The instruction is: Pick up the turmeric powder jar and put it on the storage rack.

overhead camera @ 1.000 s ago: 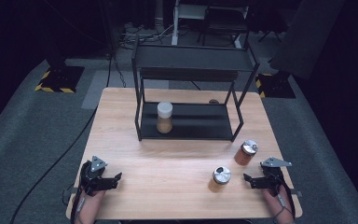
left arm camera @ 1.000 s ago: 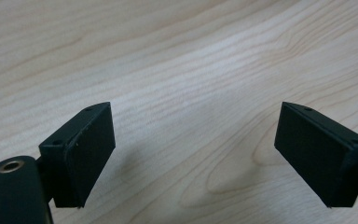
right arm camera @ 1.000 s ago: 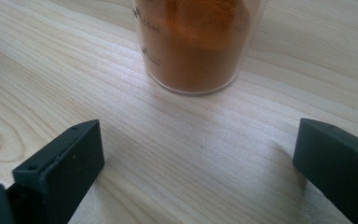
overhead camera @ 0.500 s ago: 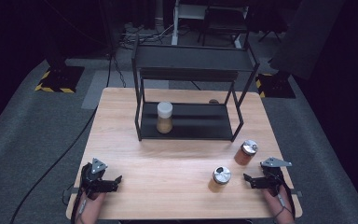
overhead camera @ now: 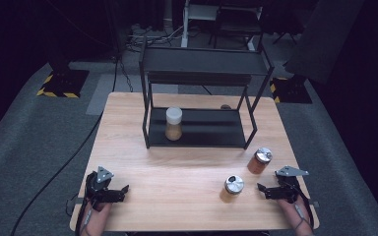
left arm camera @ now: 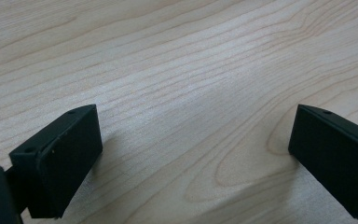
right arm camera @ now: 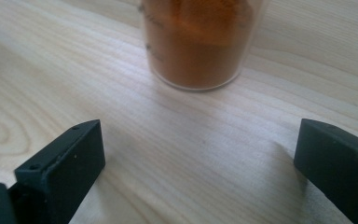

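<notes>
My left gripper point(overhead camera: 124, 189) rests on the wooden table point(overhead camera: 177, 162) near its front left corner. Its jaws have just been opening and now stand wide apart, with bare wood between them point(left arm camera: 191, 135). My right gripper point(overhead camera: 262, 190) lies near the front right corner, open, and points at a jar of orange powder with a silver lid point(overhead camera: 232, 188). In the right gripper view that jar point(right arm camera: 200, 42) stands a short way beyond the fingertips point(right arm camera: 196, 140), untouched. A second silver-lidded jar point(overhead camera: 259, 161) stands just behind it. A white-lidded jar point(overhead camera: 173, 124) sits on the lower tier of a black rack point(overhead camera: 202, 64).
The black two-tier rack takes up the far half of the table, its posts point(overhead camera: 146, 132) reaching to mid-table. A cable point(overhead camera: 54, 177) runs across the dark floor on the left. Bare wood lies between the two grippers.
</notes>
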Demonstrator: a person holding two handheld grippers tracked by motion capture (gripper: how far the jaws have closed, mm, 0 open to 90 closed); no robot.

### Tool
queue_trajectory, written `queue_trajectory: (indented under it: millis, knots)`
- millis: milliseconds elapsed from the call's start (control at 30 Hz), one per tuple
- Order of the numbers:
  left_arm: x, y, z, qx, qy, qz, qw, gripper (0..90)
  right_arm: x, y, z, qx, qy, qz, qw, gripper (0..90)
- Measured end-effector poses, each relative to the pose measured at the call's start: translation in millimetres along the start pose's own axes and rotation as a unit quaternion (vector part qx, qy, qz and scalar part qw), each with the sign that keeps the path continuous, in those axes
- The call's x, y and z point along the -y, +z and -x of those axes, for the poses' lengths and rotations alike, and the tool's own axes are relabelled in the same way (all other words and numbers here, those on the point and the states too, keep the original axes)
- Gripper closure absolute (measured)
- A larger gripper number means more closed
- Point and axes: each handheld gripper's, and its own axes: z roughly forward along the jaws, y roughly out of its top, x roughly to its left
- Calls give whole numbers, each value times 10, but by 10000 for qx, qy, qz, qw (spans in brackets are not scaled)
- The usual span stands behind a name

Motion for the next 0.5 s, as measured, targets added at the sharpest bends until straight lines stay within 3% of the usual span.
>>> queue_trajectory:
  millis: [500]
  knots:
    - [-8,5,-1,4,19,-13,10000,18,-49,-370,-4,-87,32,505,9987,21]
